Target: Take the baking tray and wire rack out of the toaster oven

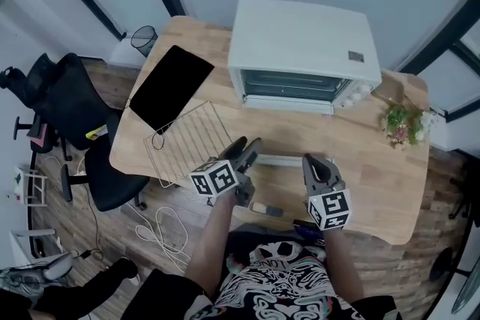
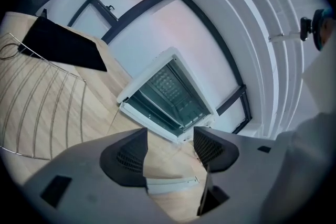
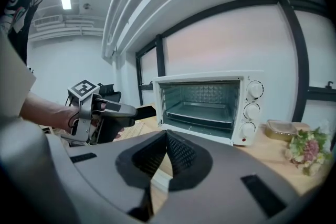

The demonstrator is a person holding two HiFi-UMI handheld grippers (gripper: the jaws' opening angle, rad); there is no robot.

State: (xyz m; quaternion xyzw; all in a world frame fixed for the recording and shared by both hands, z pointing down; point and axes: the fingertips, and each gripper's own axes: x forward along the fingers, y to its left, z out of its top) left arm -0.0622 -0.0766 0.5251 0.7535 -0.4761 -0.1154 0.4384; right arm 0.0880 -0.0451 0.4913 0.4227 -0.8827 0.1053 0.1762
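The white toaster oven [image 1: 300, 34] stands at the back of the wooden table [image 1: 375, 183] with its glass door folded down; the door's white top edge [image 1: 289, 160] lies between my two grippers. A grey baking tray [image 3: 202, 112] sits on a shelf inside the oven [image 3: 210, 97]. The wire rack [image 1: 187, 142] lies flat on the table left of the oven, partly over the table's left edge. My left gripper [image 1: 247, 150] hovers open and empty by the door's left corner. My right gripper [image 1: 315, 165] is shut on nothing by the door's right part.
A black flat board [image 1: 171, 86] lies behind the rack. A small flowering plant [image 1: 405, 124] and a shallow container [image 3: 281, 128] stand right of the oven. Small dark items [image 1: 266, 208] lie at the table's front edge. An office chair [image 1: 67, 109] stands left of the table.
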